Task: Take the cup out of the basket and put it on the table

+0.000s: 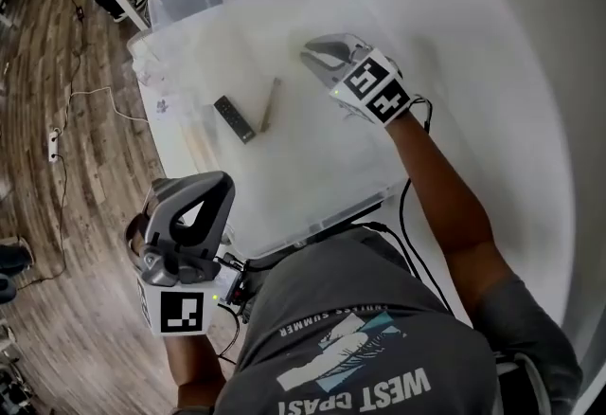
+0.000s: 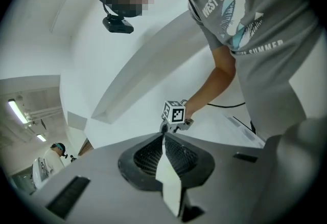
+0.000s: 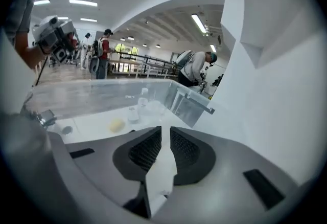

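Hall point(image 3: 153, 31) with bystanders point(image 3: 104, 50) in right gripper view, remote point(image 1: 234, 119) in head view

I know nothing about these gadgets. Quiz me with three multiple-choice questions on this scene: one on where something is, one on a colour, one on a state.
1. Where is the right gripper?
A) over the clear basket
B) under the table
C) resting on a chair

2. What colour is the flat bar in the basket?
A) red
B) black
C) yellow

3. How do the right gripper's jaws stand?
A) clamped on a cup
B) pressed tight together
C) slightly apart, empty

Answers:
1 A: the head view shows it above the basket's inside.
2 B: the bar is plainly black against the pale bottom.
3 C: the right gripper view shows a gap with nothing in it.
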Motion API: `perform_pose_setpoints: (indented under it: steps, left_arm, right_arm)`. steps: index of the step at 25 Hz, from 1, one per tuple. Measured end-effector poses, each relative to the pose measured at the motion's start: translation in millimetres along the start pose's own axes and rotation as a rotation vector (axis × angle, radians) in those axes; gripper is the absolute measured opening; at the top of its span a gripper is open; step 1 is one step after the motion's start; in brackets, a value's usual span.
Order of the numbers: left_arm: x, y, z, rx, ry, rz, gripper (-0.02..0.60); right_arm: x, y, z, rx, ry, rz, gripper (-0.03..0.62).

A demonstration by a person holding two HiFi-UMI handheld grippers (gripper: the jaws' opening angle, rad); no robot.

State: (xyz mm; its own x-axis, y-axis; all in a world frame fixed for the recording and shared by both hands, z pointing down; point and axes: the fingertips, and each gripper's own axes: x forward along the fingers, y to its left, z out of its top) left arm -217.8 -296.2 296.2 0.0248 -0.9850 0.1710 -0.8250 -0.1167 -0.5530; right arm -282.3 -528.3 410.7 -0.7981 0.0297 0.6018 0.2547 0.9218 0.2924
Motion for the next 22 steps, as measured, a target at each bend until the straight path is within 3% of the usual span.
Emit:
perform_pose_setpoints:
  steps: [9,18,22]
  left_arm:
    - [-32.1,0.2,-35.9,-0.108,0.126,0.026,0.026]
    - [-36.1,-1.5,-56.4,-0.145,0.221,0.048,0.026]
    - [-35.3,1.7,-56.9,-0.145,0.228,0.051,0.026]
  right_arm:
    - [116.1,-24.4,-90.3,-0.023,0.320,0.091,0.107]
    - [175.5,-41.4,-166.7,-0.211,0.589,0.151,0.107]
    - [178.6,-33.2,-177.9,-0.242,0.607,0.168,0.033]
